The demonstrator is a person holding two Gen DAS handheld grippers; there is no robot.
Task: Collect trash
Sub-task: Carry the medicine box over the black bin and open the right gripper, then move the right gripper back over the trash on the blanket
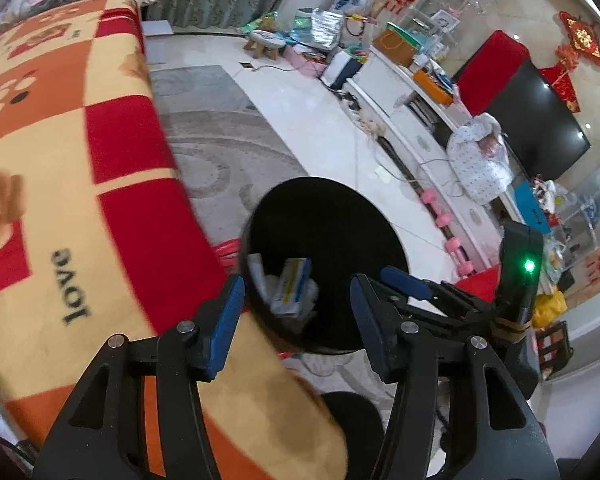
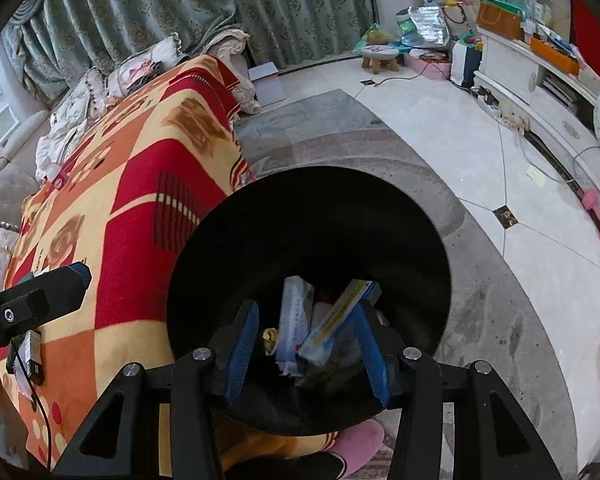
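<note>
With both the left gripper (image 1: 296, 312) and the right gripper (image 2: 308, 354) held part open and empty over the black bin (image 2: 260, 240), where the discarded boxes (image 2: 296, 320) lie, the bin could be knocked over if either is lowered carelessly.

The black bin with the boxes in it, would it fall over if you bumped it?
Maybe. The black bin looks tall and light, holding only a few small cardboard boxes, so a bump near its rim might tip it. The blanket-covered table right beside it could stop it on that side.
</note>
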